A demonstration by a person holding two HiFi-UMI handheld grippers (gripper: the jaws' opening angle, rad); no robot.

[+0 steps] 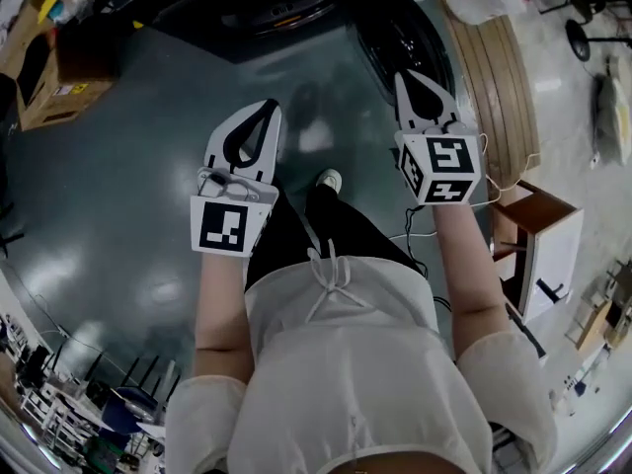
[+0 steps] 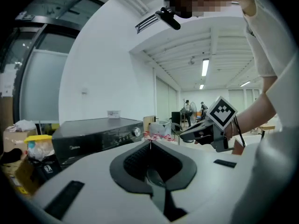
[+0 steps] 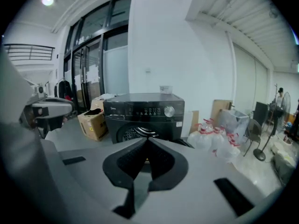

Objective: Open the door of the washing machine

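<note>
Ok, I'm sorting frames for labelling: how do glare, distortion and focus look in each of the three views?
Head view: strong fisheye bending, pale light patches glaring off the glossy floor, washing machine dark at the top. Left gripper view: close foreground soft, washing machine fairly clear. Right gripper view: lamp flares top left, corners blacked out.
</note>
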